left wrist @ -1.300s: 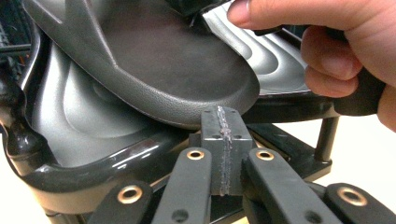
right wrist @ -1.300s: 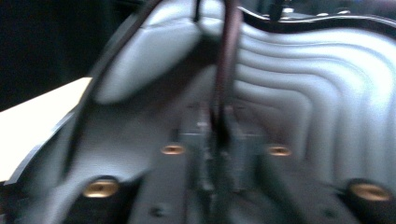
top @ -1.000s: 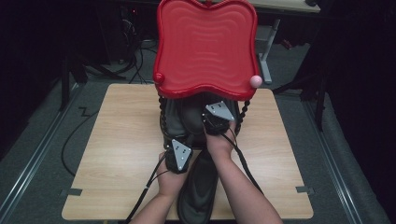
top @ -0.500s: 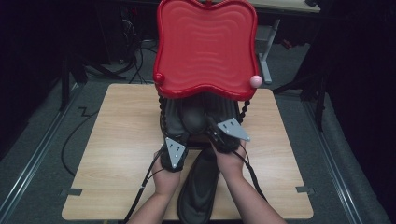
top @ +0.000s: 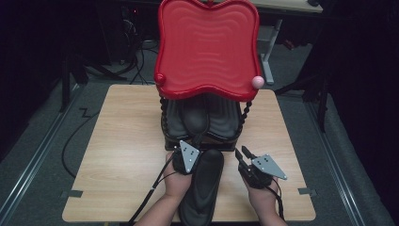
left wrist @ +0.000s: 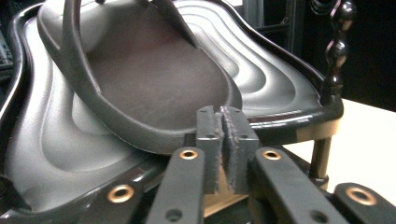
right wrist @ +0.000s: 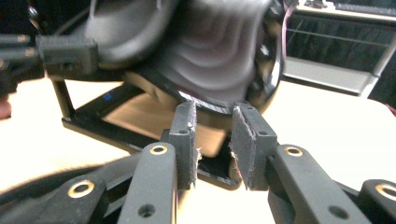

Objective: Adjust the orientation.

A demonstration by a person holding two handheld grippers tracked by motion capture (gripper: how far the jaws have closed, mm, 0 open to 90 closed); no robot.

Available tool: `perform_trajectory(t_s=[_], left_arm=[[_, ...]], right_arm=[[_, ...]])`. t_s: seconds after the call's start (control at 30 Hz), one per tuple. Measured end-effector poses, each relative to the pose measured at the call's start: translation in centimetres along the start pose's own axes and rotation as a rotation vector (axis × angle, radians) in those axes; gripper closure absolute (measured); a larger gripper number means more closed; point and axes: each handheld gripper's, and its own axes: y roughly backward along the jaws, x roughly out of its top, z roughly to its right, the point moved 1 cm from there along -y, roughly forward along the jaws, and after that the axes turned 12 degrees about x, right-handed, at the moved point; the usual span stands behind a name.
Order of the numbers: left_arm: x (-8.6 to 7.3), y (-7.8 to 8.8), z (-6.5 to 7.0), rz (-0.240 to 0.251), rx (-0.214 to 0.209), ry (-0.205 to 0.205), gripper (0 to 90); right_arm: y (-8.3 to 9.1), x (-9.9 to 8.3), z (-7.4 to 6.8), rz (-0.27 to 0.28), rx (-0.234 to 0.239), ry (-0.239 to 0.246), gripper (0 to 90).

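While the pale wood table point(top: 117, 155) sits mid-frame in a dark room, the left gripper point(top: 187, 157) (pads pressed together, empty) points at the sandal point(top: 203, 186) at bottom centre, and the right gripper point(top: 247, 157) is slightly parted, holding nothing.

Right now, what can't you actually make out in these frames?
- High view: the back of the black shelf is hidden under the red tray.
- High view: the heel of the black sandal is cut off by the bottom edge.
- Right gripper view: the shelf's contents are blurred by motion.
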Motion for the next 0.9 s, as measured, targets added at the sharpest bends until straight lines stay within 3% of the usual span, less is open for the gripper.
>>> perform_trajectory(t_s=[0.13, 0.3, 0.4, 0.57, 0.7, 0.73, 0.83, 0.9], left_arm=[[0.4, -0.8, -0.7, -0.014, 0.038, -0.006, 86.0], [0.7, -1.7, -2.1, -0.045, 0.08, 0.018, 86.2], [0.8, -1.9, -2.6, -0.044, 0.09, -0.008, 86.2], [0.9, -1.5, -3.3, -0.054, 0.099, 0.017, 83.8], [0.8, 0.3, -3.8, -0.039, 0.062, 0.01, 76.2], [0.6, 1.0, -4.0, -0.039, 0.052, 0.0, 76.2], [-0.5, 3.1, -5.0, -0.063, 0.018, 0.004, 69.7], [-2.3, 5.3, -6.2, -0.116, -0.009, 0.005, 64.1]], right_arm=[[0.0, -0.8, 0.4, -0.028, 0.002, -0.008, 70.6], [-0.2, -1.0, -0.6, -0.042, 0.036, 0.01, 69.6], [-0.1, -1.3, -1.2, -0.063, 0.052, 0.015, 68.5], [0.5, -2.1, -1.3, -0.097, 0.058, 0.006, 68.1], [1.6, -4.0, -2.0, -0.188, 0.092, 0.012, 73.2], [1.6, -4.0, -2.0, -0.188, 0.092, 0.012, 73.2], [2.1, -5.0, -2.4, -0.27, 0.121, -0.01, 83.7], [2.0, -5.8, -3.0, -0.342, 0.17, -0.026, 89.4]])
